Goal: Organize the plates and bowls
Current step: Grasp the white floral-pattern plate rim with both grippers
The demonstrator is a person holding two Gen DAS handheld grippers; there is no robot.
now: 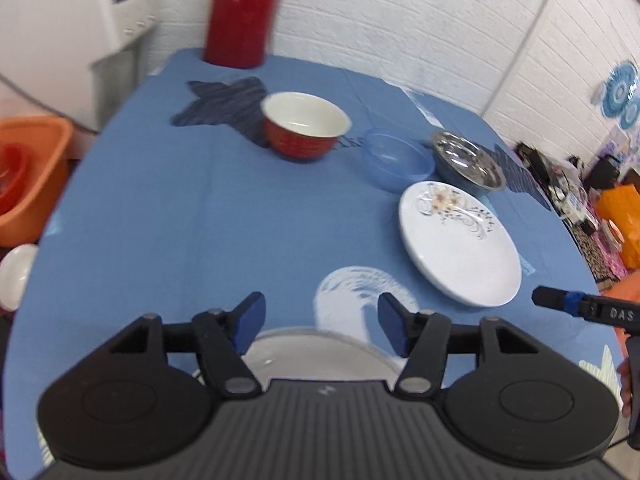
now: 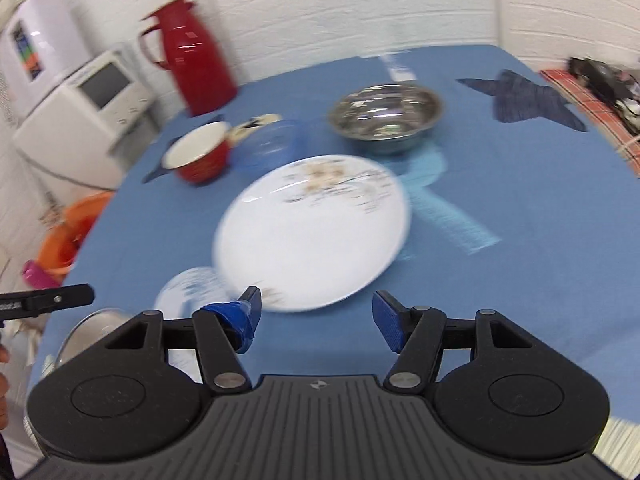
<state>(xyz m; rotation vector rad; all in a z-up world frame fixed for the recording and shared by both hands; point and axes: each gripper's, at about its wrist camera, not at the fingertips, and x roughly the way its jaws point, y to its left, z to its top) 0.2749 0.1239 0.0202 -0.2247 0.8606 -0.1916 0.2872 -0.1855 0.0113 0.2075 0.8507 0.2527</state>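
A white flowered plate (image 1: 460, 240) (image 2: 312, 228) lies on the blue tablecloth. Behind it stand a steel bowl (image 1: 468, 162) (image 2: 386, 116), a clear blue bowl (image 1: 396, 158) (image 2: 272, 142) and a red bowl with a white inside (image 1: 304, 124) (image 2: 200, 156). My left gripper (image 1: 320, 320) is open over the near table edge, above a white plate (image 1: 320, 358) that is partly hidden under it. My right gripper (image 2: 316, 312) is open just short of the flowered plate's near rim, holding nothing. In the left wrist view, the right gripper's tip (image 1: 560, 300) shows at the right.
A red thermos jug (image 1: 240, 12) (image 2: 192, 56) stands at the table's far edge. An orange tub (image 1: 28, 176) sits off the table to the left, beside a white appliance (image 2: 84, 96). Dark star mats (image 2: 524, 100) (image 1: 220, 100) lie on the cloth. Clutter lies beyond the right edge.
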